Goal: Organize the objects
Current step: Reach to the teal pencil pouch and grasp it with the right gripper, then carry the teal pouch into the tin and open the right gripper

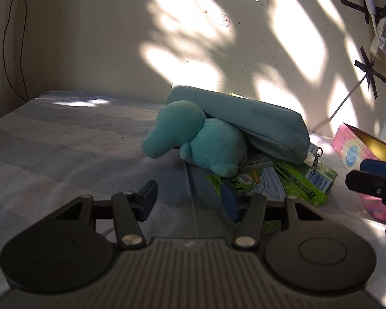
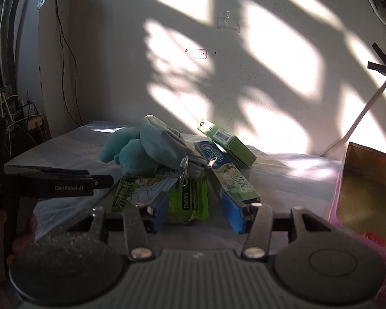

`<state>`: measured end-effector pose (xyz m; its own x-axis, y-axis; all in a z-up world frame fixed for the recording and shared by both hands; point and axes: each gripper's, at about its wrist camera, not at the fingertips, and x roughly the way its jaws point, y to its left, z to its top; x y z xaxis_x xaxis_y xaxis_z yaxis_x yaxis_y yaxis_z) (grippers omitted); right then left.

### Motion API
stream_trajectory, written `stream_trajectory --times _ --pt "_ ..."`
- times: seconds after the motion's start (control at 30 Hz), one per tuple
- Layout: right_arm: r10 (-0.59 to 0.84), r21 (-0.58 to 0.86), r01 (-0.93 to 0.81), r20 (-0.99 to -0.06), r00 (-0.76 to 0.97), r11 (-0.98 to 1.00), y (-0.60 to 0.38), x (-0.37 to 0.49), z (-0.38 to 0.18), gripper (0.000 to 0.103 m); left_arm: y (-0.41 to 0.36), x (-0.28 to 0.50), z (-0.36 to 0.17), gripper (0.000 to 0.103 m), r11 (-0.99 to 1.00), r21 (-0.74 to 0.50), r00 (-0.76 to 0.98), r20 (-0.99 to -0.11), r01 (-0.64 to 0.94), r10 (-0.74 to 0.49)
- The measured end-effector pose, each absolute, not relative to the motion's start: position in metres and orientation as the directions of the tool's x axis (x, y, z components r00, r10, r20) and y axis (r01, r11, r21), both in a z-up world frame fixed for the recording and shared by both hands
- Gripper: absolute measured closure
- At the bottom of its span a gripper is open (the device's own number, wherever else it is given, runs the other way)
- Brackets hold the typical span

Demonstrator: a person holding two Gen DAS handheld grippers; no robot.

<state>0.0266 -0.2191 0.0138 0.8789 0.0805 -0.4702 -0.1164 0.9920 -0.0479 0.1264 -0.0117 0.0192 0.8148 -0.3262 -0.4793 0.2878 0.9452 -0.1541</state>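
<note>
A teal plush toy point(image 1: 198, 139) lies on the striped bed sheet point(image 1: 64, 149) with a light-blue zip pouch point(image 1: 254, 121) leaning over it. Green snack packets point(image 1: 278, 182) lie under them. My left gripper point(image 1: 189, 200) is open and empty, just short of the plush. In the right wrist view the plush point(image 2: 131, 152), the pouch point(image 2: 164, 144), a green packet point(image 2: 187, 200), a toothpaste box point(image 2: 226, 172) and a green carton point(image 2: 226, 141) form one pile. My right gripper point(image 2: 196, 212) is open and empty in front of the packet.
An open pink box point(image 2: 360, 193) with a gold inside stands at the right; it also shows in the left wrist view point(image 1: 360, 154). The right gripper's fingers point(image 1: 373, 177) reach in beside it. The wall is close behind, with taped cables point(image 1: 370, 7).
</note>
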Motion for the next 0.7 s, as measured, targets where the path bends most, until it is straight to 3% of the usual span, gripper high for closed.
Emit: stream_trajectory --times 0.13,0.2,0.37,0.53,0.7 --pt "0.040 -0.214 -0.155 -0.464 0.885 0.964 -0.191 0.068 0.006 0.043 -0.008 0.131 0.018 0.047 0.945 -0.166 0.815 -0.479 0.282 -0.327" --pt "0.000 -0.330 -0.159 -0.435 0.900 0.930 -0.172 0.085 -0.003 0.042 -0.009 0.130 0.017 0.047 0.944 -0.161 0.813 -0.480 0.289 -0.330" --pt "-0.034 -0.421 -0.149 -0.398 0.917 0.895 -0.158 0.093 -0.009 0.064 -0.010 0.129 0.017 0.046 0.941 -0.150 0.810 -0.479 0.304 -0.338" --pt "-0.016 -0.432 -0.144 -0.345 0.939 0.891 -0.181 0.027 0.005 0.066 -0.009 0.131 0.016 0.040 0.939 -0.156 0.805 -0.484 0.308 -0.344" --pt "-0.020 -0.398 -0.146 -0.383 0.924 0.906 -0.231 -0.066 0.003 0.062 -0.010 0.131 0.015 0.040 0.934 -0.159 0.791 -0.498 0.320 -0.356"
